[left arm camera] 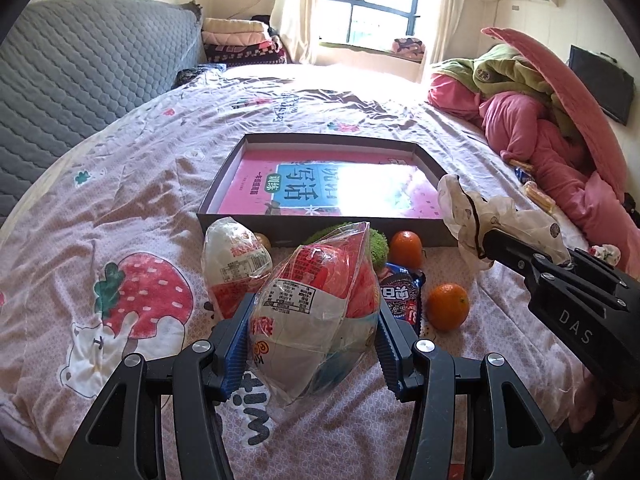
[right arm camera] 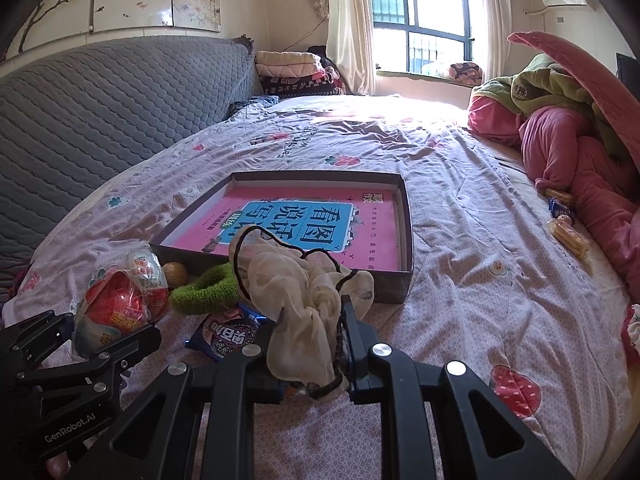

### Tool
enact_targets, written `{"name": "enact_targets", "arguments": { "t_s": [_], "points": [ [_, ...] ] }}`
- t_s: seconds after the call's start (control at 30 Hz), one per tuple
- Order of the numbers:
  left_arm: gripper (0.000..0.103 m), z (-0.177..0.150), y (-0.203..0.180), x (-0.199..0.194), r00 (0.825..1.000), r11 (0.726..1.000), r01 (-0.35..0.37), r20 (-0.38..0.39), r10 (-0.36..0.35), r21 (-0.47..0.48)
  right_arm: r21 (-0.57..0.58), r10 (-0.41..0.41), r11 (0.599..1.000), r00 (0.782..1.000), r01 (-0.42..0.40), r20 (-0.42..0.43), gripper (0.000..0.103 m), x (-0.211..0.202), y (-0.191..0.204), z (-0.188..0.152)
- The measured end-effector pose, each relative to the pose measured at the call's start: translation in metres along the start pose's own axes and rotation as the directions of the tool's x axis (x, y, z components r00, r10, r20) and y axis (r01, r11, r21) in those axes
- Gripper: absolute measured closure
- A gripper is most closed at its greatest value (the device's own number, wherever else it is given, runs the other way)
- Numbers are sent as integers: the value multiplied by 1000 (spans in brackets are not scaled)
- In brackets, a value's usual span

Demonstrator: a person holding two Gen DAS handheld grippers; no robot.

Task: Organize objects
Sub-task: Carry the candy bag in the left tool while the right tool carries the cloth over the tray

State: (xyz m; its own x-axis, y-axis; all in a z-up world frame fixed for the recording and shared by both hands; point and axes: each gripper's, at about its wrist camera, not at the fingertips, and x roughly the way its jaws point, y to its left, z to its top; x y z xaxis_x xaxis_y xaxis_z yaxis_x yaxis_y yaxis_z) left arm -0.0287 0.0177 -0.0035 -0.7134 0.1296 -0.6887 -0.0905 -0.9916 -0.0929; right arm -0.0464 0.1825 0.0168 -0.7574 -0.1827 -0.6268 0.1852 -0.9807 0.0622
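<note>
Clear plastic, printed red and white, wraps the snack bag (left arm camera: pixel 316 312) that the left gripper (left arm camera: pixel 312 344) grasps between its blue ribbed pads, lifted above the bedsheet (left arm camera: pixel 132 184) near its front edge. The right gripper (right arm camera: pixel 310 360) is clenched on a crumpled cream cloth with dark trim (right arm camera: pixel 304 296), which bulges up and out of its jaws.

Just behind the held bag a second, similar snack bag (left arm camera: pixel 234 264) lies on the sheet, with a small tan ball (left arm camera: pixel 263 241) beside it. A fuzzy green ring (right arm camera: pixel 204 290) lies next, touching or almost touching the near wall of a shallow grey box (left arm camera: pixel 224 184). Inside the box a pink book with a blue title panel (right arm camera: pixel 308 224) lies flat. Two oranges sit on the sheet in front of the box: one (left arm camera: pixel 406 249) close to its wall, the other (left arm camera: pixel 448 307) nearer the front. Between them and the held bag lies a dark blue cookie packet (left arm camera: pixel 400 294).

Toward the right edge of the bed, two yellow wrapped snacks (right arm camera: pixel 568 236) and a blue wrapper (right arm camera: pixel 560 208) lie beside a heap of pink and green bedding (right arm camera: pixel 560 128). A grey quilted cover (right arm camera: pixel 100 120) runs along the left side.
</note>
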Motion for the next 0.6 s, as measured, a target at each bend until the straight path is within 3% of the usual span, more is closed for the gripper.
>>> {"name": "enact_targets", "arguments": {
  "t_s": [0.6],
  "points": [
    [47, 27, 6, 8, 999, 1000, -11, 47, 12, -5, 34, 1, 999, 1000, -2, 24, 83, -3, -3, 5]
  ]
}}
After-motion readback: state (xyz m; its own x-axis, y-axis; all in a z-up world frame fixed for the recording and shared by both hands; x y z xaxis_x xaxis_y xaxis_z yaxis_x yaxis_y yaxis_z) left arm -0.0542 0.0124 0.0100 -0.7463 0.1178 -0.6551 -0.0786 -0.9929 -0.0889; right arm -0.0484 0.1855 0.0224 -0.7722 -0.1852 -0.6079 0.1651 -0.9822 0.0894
